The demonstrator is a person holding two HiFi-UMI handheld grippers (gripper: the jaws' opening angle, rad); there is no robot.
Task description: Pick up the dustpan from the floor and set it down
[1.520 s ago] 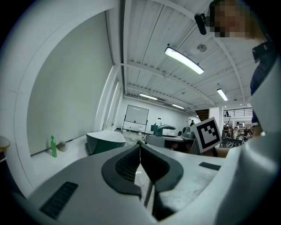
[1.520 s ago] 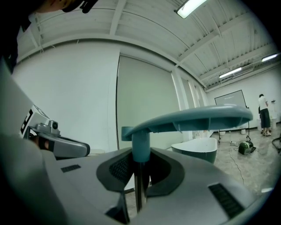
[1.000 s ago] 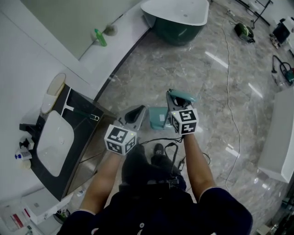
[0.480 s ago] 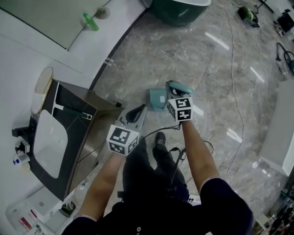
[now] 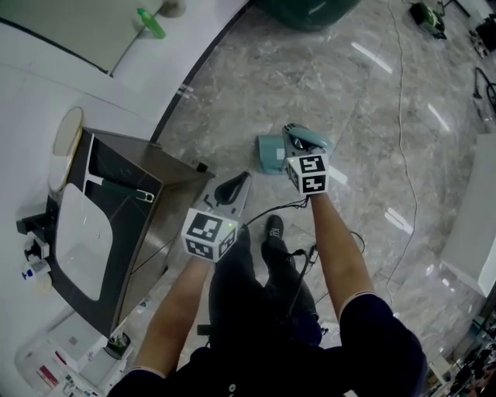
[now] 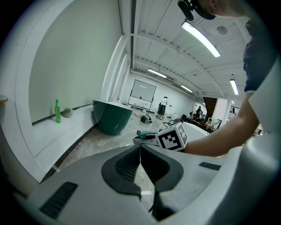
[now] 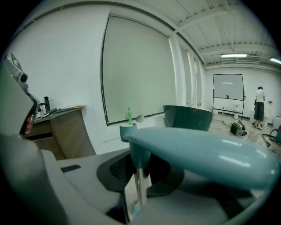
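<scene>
The teal dustpan (image 5: 271,153) hangs low over the marble floor, ahead of the person's feet. I cannot tell whether its pan touches the floor. My right gripper (image 5: 298,144) is shut on its upright stem. In the right gripper view the thin metal stem (image 7: 140,186) is pinched between the jaws, and the teal handle (image 7: 206,156) lies across above them. My left gripper (image 5: 232,188) is to the left and nearer the person. It is shut with nothing in it; in the left gripper view its pads (image 6: 131,163) meet.
A dark vanity with a white basin (image 5: 85,225) stands close at the left. A green tub (image 5: 310,9) is at the far end, and a green bottle (image 5: 151,22) stands on the white ledge. Cables (image 5: 399,155) run over the floor at the right.
Both grippers have sunk toward the floor, the right one still carrying the dustpan. The dustpan now lies farther ahead of the person's feet in the head view.
</scene>
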